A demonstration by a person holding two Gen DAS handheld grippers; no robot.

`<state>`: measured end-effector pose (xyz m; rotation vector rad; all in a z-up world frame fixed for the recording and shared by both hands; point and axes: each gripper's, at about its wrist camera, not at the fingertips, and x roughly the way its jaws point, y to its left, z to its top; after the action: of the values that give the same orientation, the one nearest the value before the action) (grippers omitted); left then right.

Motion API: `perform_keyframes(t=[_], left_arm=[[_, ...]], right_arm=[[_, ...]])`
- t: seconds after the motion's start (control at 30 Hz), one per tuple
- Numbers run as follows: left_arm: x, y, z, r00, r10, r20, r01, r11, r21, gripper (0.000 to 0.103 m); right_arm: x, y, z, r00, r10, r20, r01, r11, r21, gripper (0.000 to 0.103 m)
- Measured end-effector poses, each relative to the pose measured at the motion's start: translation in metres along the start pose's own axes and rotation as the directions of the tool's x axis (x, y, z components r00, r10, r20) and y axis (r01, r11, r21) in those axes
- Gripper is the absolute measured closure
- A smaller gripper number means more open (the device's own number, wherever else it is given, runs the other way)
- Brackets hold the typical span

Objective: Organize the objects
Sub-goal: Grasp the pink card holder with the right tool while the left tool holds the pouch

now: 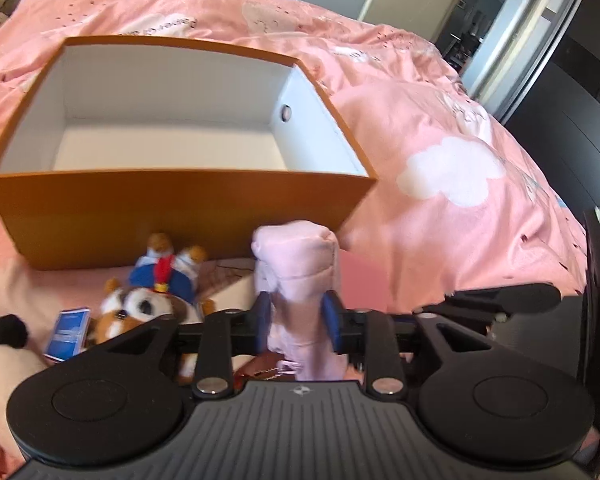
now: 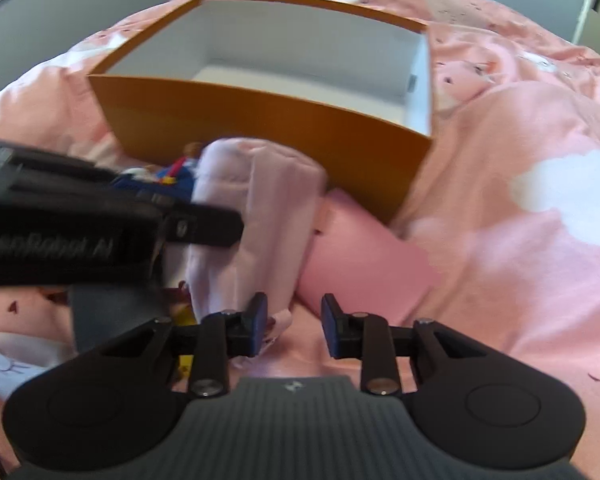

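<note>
My left gripper (image 1: 298,320) is shut on a pale pink rolled cloth (image 1: 300,276) and holds it up in front of the orange box (image 1: 180,216), whose white inside is bare. The cloth also shows in the right wrist view (image 2: 256,216), with the left gripper's body (image 2: 80,224) beside it. My right gripper (image 2: 294,326) is open and empty, low over the bed, its left finger close to the cloth's lower end. A plush dog (image 1: 140,308) in a blue outfit lies by the box's front wall.
A pink bedspread (image 1: 440,140) covers the bed. A small blue card box (image 1: 68,332) and another plush (image 1: 4,352) lie at the left. A pink flat pouch (image 2: 364,264) lies against the orange box (image 2: 260,128). A door and dark wardrobe (image 1: 572,92) stand at the right.
</note>
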<state>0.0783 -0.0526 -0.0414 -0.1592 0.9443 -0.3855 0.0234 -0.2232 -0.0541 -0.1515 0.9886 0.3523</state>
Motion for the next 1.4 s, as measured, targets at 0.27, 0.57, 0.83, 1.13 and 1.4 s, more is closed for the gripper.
perform_keyframes(t=[0.27, 0.57, 0.83, 1.13, 1.4], left_arm=[[-0.001, 0.011, -0.010, 0.996, -0.055, -0.063, 0.049, 0.994, -0.095, 0.037], [0.011, 0.021, -0.020, 0.989, -0.014, -0.150, -0.013, 0.984, -0.177, 0.032], [0.017, 0.017, -0.024, 0.974, 0.036, -0.222, -0.062, 0.992, -0.109, 0.042], [0.008, 0.011, -0.019, 0.986, 0.023, -0.165, -0.035, 0.997, -0.072, 0.061], [0.001, 0.014, 0.007, 0.991, 0.130, -0.039, -0.131, 0.991, -0.036, 0.063]], right_arm=[[0.016, -0.008, 0.002, 0.996, 0.088, -0.010, -0.087, 0.994, 0.073, 0.082], [0.015, -0.008, -0.004, 0.998, 0.045, -0.037, -0.043, 0.998, 0.045, 0.080], [0.010, 0.012, -0.003, 0.996, -0.076, -0.038, 0.068, 0.981, -0.184, 0.075], [0.001, 0.001, 0.002, 0.995, -0.101, -0.025, 0.094, 0.973, -0.213, 0.064], [0.022, 0.016, 0.009, 0.980, -0.197, 0.028, 0.191, 0.894, -0.406, 0.048]])
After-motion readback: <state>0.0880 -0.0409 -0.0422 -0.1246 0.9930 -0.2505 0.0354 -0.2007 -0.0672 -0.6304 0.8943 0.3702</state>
